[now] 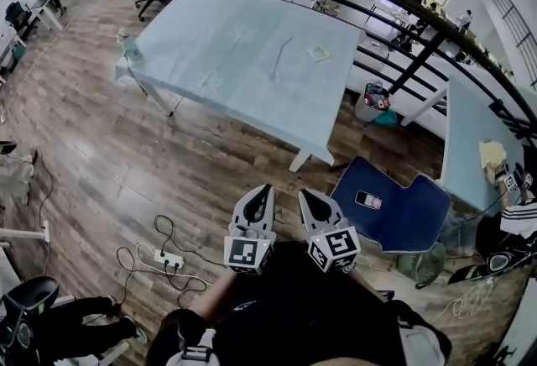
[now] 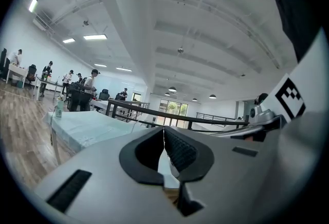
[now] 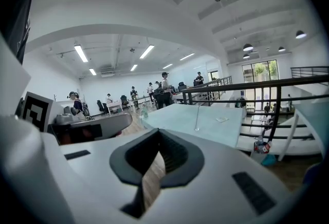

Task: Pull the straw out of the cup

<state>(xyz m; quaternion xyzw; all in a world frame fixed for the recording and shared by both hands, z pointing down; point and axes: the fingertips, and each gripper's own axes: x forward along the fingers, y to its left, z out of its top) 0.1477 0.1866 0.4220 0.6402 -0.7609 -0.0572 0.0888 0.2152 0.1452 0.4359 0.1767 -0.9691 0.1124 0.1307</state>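
No word, number or brand can be read. The only printed signs are black-and-white square patterns, not letters, on the marker cubes (image 1: 249, 253) of the left tongs (image 1: 264, 190) and right tongs (image 1: 305, 195), which are well apart from the worktop (image 1: 218, 37). The small paper (image 1: 318, 53) near the worktop's right edge is too small to read.

At twelve o'clock on the far surface (image 1: 210, 45), the straw (image 1: 283, 56) is too thin and small for me to tell what it stands in. The greenish container (image 1: 129, 46) at the surface's ten o'clock corner could be bottle or cup; I cannot say. At six o'clock, the person's dark torso (image 1: 310, 314) runs off the bottom edge.
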